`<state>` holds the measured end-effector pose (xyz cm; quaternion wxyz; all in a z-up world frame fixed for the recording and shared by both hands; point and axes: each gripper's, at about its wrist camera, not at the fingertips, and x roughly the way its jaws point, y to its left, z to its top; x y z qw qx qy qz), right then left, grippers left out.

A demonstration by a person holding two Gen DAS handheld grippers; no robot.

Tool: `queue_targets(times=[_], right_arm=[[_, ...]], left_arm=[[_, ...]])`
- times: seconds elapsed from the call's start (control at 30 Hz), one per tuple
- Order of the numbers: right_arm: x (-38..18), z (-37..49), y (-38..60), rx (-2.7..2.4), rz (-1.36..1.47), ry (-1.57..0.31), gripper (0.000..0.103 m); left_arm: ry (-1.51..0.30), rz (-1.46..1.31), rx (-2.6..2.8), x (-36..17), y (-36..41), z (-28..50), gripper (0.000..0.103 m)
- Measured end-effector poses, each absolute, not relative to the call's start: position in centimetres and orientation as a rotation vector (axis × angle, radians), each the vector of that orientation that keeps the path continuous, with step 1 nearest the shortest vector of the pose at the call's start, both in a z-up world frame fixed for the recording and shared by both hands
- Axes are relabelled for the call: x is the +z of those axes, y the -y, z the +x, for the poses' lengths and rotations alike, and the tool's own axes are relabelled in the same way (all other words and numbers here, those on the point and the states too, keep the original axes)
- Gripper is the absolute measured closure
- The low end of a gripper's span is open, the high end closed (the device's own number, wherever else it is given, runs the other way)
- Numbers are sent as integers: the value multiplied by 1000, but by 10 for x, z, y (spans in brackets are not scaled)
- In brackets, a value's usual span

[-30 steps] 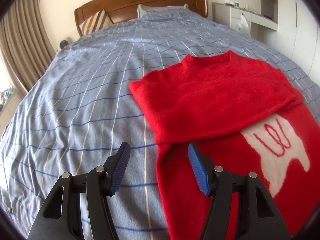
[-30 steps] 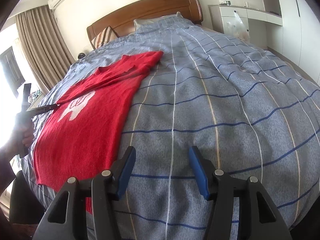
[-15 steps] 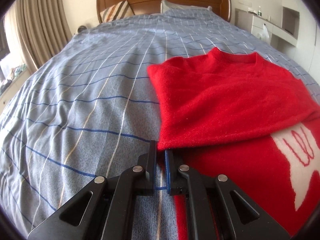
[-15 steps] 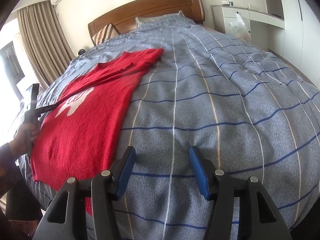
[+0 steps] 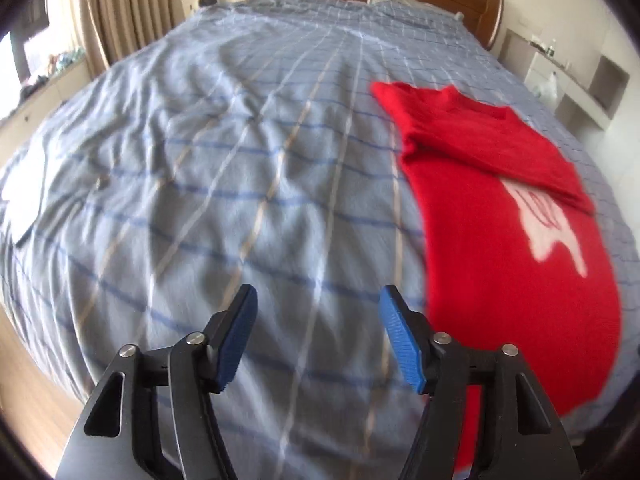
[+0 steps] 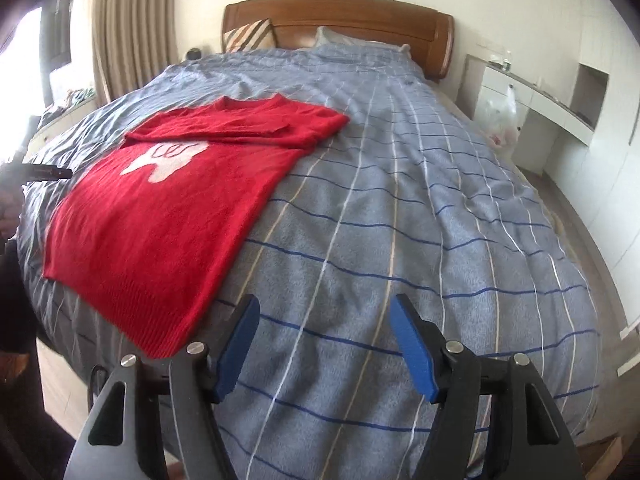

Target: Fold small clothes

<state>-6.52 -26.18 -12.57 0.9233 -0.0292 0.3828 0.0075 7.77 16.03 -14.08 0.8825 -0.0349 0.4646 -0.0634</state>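
Two tongs spread wide, empty | red sweater (image 6: 168, 208) on bed (image 6: 400, 220), sleeves folded | lies between them: right of my left tongs (image 5: 318, 336), left of my right tongs (image 6: 326, 344) | long axis toward headboard (image 6: 340, 16)

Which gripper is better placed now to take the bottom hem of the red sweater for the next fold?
Right, probably. The open right gripper is just beside the red sweater at its hem corner; the open left gripper points at bare bedding.
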Motion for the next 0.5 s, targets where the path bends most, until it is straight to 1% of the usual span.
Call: queue_targets(times=[0.07, 0.17, 0.27, 0.33, 0.4, 0.47, 0.5], right_arm=[[-122, -67, 255, 133, -7, -808, 36], [-134, -62, 242, 268, 118, -857, 36], [-161, -52, 233, 320, 258, -918, 36], [-176, -47, 232, 320, 330, -936, 36], [-188, -44, 233, 321, 405, -941, 36], [-196, -43, 231, 317, 449, -945, 38], [-198, -43, 230, 318, 453, -946, 38]], left_arm=[[-1034, -108, -194, -153, -150, 52, 34], [-1118, -181, -238, -175, -134, 32, 38], [-1121, -181, -244, -182, -122, 23, 52], [-1139, -194, -271, -184, -115, 22, 53], [-1155, -179, -285, -187, -110, 20, 63], [-1170, -170, -294, -188, -105, 18, 69], [-1175, -168, -298, -189, -103, 17, 70]])
